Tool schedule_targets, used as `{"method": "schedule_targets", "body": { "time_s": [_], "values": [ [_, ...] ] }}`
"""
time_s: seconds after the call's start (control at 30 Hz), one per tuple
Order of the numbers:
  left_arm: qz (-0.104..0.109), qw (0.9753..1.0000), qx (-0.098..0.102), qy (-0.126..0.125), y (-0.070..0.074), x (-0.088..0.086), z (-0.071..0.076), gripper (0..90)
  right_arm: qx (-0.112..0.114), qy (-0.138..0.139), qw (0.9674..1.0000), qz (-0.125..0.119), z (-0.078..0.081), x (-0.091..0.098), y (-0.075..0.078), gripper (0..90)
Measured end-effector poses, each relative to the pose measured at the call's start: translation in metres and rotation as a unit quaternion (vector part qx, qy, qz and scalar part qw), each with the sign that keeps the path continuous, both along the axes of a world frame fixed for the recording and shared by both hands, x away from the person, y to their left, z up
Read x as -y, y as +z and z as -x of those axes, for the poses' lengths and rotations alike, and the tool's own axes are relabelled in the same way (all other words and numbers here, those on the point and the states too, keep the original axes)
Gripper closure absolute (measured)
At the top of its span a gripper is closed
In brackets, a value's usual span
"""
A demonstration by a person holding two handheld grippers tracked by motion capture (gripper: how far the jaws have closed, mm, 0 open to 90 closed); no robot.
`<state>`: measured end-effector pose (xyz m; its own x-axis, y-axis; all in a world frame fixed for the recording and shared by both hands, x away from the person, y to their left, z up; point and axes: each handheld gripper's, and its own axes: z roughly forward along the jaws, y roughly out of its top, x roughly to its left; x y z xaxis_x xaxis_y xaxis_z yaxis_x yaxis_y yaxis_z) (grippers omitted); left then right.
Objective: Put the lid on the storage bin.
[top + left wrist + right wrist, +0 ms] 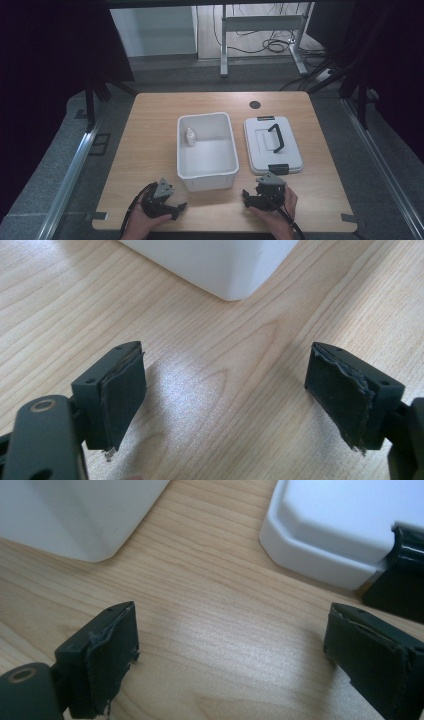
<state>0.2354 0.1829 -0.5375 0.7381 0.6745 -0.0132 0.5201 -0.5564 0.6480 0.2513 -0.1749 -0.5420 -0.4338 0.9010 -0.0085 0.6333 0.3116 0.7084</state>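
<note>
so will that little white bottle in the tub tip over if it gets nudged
Probably. The small white dropper bottle stands upright, tall for its narrow base, so a push near the cap would likely topple it. It looks like light plastic, so it may slide on the smooth floor of the white rectangular plastic tub.

The wooden desk is standing on grey carpet, with a round black cable hole sitting near the middle of its far edge. Beyond that edge, the metal legs of another table are rising from the floor, and what seem to be loose cables are lying among them. Metal rails are running along the floor past the desk's left and right edges.
</note>
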Motion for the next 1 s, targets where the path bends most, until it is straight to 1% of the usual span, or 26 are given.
{"method": "schedule_targets", "body": {
  "time_s": [0.2,0.23,0.3,0.47,0.53,0.57,0.7,0.93,0.97,1.0],
  "values": [
    [0.000,1.0000,0.000,0.000,0.000,0.000,0.000,16.6,-0.004,-0.005,1.0000,-0.005,0.003,0.000,0.002,11.6],
    [0.000,1.0000,0.001,0.000,0.000,0.001,0.000,16.6,-0.005,-0.012,0.9999,-0.009,0.004,0.001,0.002,12.2],
    [0.000,1.0000,0.000,-0.001,0.000,0.001,0.000,16.6,-0.007,-0.014,0.9998,-0.011,0.005,0.002,0.002,12.6],
    [0.001,1.0000,0.000,-0.002,0.000,0.001,-0.001,16.6,-0.007,-0.031,0.9993,-0.020,0.005,0.003,0.003,15.3],
    [0.001,1.0000,0.000,-0.001,0.000,0.001,-0.001,16.6,-0.008,-0.038,0.9991,-0.018,0.005,0.005,0.004,15.2],
    [0.001,1.0000,-0.001,-0.002,0.000,0.001,-0.001,16.6,-0.010,-0.033,0.9991,-0.024,0.005,0.006,0.004,15.0],
    [0.002,1.0000,-0.001,-0.002,0.000,0.001,-0.001,16.6,-0.012,-0.023,0.9992,-0.032,0.007,0.005,0.006,15.2],
    [0.003,1.0000,-0.001,-0.001,0.000,0.001,-0.001,16.6,-0.019,-0.010,0.9992,-0.034,0.012,0.004,0.009,18.3],
    [0.003,1.0000,-0.001,-0.001,-0.001,0.001,-0.001,16.6,-0.014,-0.009,0.9993,-0.035,0.013,0.005,0.011,18.7],
    [0.003,1.0000,-0.001,-0.001,-0.001,0.001,-0.001,16.6,-0.014,-0.009,0.9993,-0.035,0.013,0.005,0.011,18.7]
  ]
}}
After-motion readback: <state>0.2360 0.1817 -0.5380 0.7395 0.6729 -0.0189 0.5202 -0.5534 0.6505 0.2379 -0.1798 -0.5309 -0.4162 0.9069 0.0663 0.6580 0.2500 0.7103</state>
